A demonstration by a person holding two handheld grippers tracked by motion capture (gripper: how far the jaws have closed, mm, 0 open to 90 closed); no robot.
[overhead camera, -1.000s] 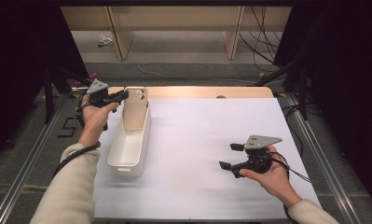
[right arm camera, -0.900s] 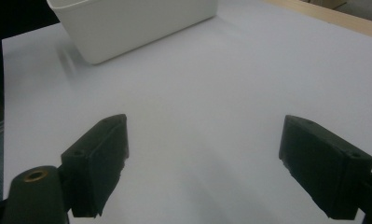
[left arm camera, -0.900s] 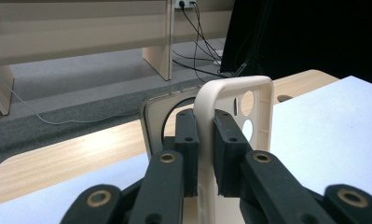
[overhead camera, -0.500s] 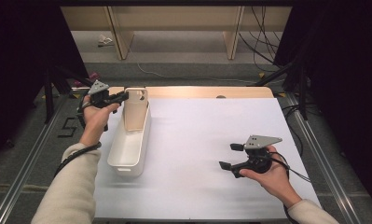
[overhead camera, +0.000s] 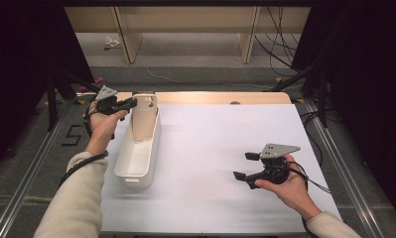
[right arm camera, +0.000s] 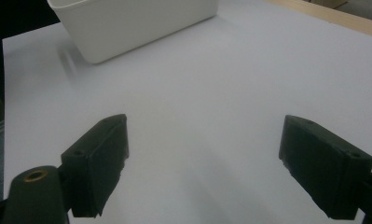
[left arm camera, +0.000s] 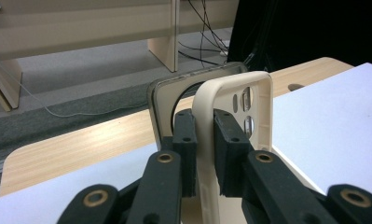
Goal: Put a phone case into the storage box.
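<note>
My left claw [overhead camera: 132, 103] is clamped on the edge of a cream, soft-looking phone case [overhead camera: 145, 118] with camera cut-outs near its top. In the left gripper view I see both black pads pressed flat against the case's [left arm camera: 235, 116] side rim, one on either face. The case stands upright at the far end of a long white plastic bin [overhead camera: 137, 157], its lower part inside the bin and its top rising above the rim. Behind the case, in that same view, I can make out a second, darker-rimmed clear case [left arm camera: 167, 100] standing close against it; whether the two touch I cannot tell.

The bin lies lengthwise on the left part of the white-covered bench [overhead camera: 220, 148], whose bare wooden edge shows at the far side.

My right claw [overhead camera: 246, 166] hangs over the right part of the bench, well apart from the bin, its jaws spread wide with nothing between them; in the right gripper view I see plain white sheet between the pads and a corner of the bin [right arm camera: 127, 28] beyond.
</note>
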